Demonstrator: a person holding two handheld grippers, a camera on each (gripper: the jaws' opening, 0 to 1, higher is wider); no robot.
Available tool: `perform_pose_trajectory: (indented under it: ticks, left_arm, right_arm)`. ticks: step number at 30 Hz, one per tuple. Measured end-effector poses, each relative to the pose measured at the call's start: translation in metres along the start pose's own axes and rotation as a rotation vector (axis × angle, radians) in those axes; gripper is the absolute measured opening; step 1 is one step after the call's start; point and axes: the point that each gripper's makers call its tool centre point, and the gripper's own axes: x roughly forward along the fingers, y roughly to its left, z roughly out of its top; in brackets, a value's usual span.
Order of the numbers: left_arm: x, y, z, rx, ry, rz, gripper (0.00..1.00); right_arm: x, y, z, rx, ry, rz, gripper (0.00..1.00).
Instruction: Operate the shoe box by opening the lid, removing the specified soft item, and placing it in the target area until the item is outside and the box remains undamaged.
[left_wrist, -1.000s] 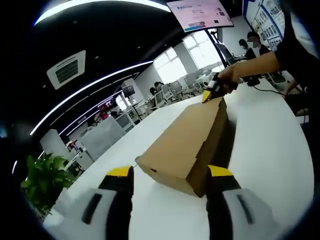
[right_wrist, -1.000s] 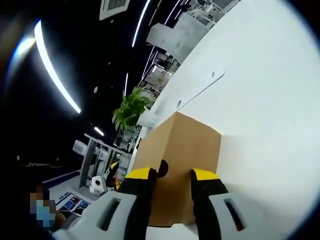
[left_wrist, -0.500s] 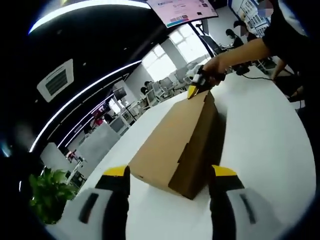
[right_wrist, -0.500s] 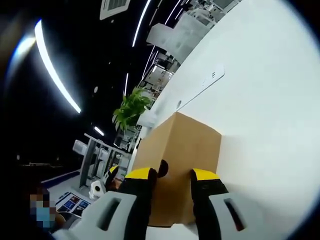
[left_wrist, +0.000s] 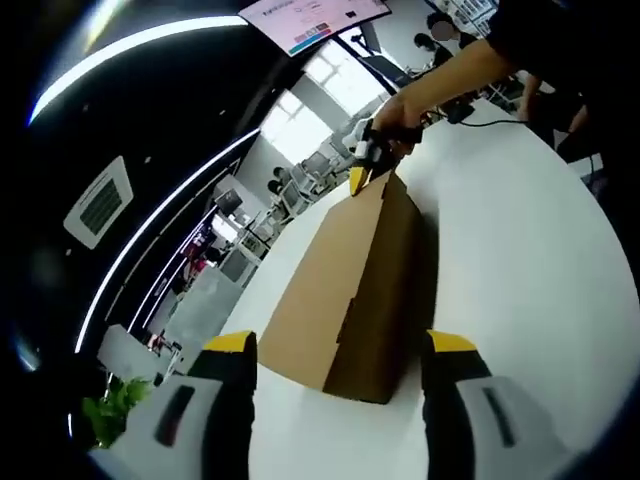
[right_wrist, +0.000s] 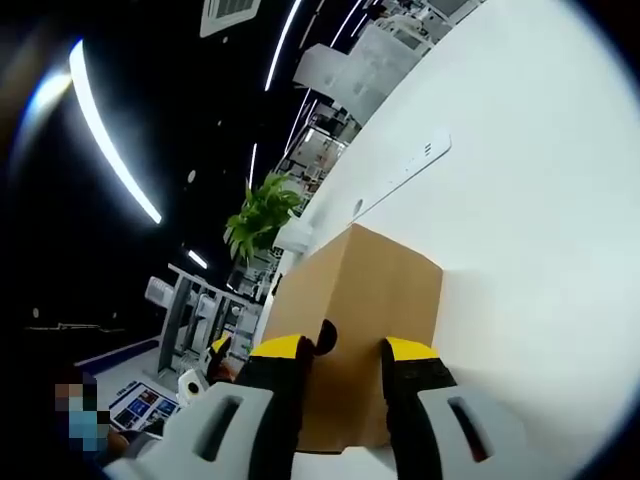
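- A green plant (right_wrist: 262, 217) is in the middle left of the right gripper view, past the far edge of the white worktop (right_wrist: 540, 200).
- A black cable (left_wrist: 500, 122) lies at the upper right of the left gripper view.
- The brown shoe box (left_wrist: 355, 285) sits shut in the middle of the worktop.
- The left hand-held gripper (left_wrist: 338, 352) is wide apart at the box's near end, holding nothing.
- The right hand-held gripper (right_wrist: 343, 348) presses its yellow tips on the box's other end, with a small gap between them.

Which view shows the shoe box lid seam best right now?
The left gripper view: the shoe box runs lengthwise, top and side flap edge visible. The right gripper view shows its near end between that gripper's jaws.
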Motion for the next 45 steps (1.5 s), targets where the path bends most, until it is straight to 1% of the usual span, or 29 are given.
perform_pose_trajectory:
  ticks: [3, 5, 6, 8, 11, 13, 18, 19, 27, 30, 32, 34, 36, 39, 41, 43, 45]
  left_arm:
    - [0.003, -0.002, -0.003, 0.014, 0.036, 0.006, 0.67]
    - [0.003, -0.004, -0.002, 0.032, 0.047, 0.012, 0.68]
    - [0.003, -0.005, 0.003, 0.051, 0.037, 0.020, 0.68]
    - [0.004, -0.006, 0.006, 0.052, 0.029, 0.025, 0.69]
    - [0.006, -0.004, 0.010, 0.045, 0.013, 0.045, 0.69]
    - [0.007, -0.005, 0.012, 0.032, -0.002, 0.040, 0.69]
    - [0.017, -0.012, 0.014, 0.045, 0.015, 0.029, 0.71]
    - [0.018, -0.017, 0.015, 0.055, 0.015, 0.013, 0.71]
    - [0.029, -0.022, 0.020, 0.068, 0.019, 0.013, 0.71]
    - [0.032, -0.026, 0.020, 0.098, 0.036, 0.021, 0.71]
    - [0.034, -0.028, 0.023, 0.104, 0.033, 0.024, 0.70]
    - [0.036, -0.032, 0.030, 0.099, 0.005, 0.019, 0.70]
    - [0.038, -0.035, 0.035, 0.128, -0.008, 0.021, 0.72]
    - [0.038, -0.035, 0.037, 0.089, 0.003, 0.022, 0.74]
    - [0.036, -0.035, 0.038, 0.097, 0.004, 0.032, 0.74]
    - [0.036, -0.036, 0.038, 0.091, 0.007, 0.041, 0.74]
    - [0.038, -0.037, 0.038, 0.096, 0.010, 0.044, 0.71]
  right_arm:
    - [0.000, -0.001, 0.001, -0.004, -0.006, 0.007, 0.30]
    - [-0.001, -0.002, 0.002, -0.002, -0.010, 0.011, 0.30]
    - [-0.001, -0.001, 0.001, -0.003, -0.013, 0.012, 0.30]
    - [-0.001, -0.001, 0.001, -0.002, -0.015, 0.013, 0.30]
    - [0.000, 0.001, -0.002, 0.005, -0.020, 0.015, 0.30]
    - [0.000, 0.001, -0.003, 0.003, -0.021, 0.012, 0.30]
    - [0.000, 0.002, -0.004, -0.005, -0.013, 0.004, 0.30]
    - [0.000, 0.001, -0.003, -0.003, -0.008, 0.009, 0.30]
    - [0.001, 0.003, -0.006, -0.005, 0.003, 0.005, 0.30]
    - [0.001, 0.003, -0.006, -0.004, 0.002, 0.011, 0.30]
    - [0.001, 0.003, -0.006, -0.004, 0.000, 0.013, 0.30]
    - [0.001, 0.003, -0.006, -0.007, -0.004, 0.015, 0.30]
    - [0.001, 0.003, -0.006, -0.008, -0.010, 0.020, 0.30]
    - [0.000, 0.002, -0.006, -0.004, -0.016, 0.033, 0.30]
    - [0.000, 0.000, -0.001, -0.011, -0.010, 0.034, 0.30]
    - [0.000, 0.001, -0.002, -0.010, -0.009, 0.039, 0.30]
    - [-0.001, 0.000, -0.003, -0.008, -0.014, 0.051, 0.30]
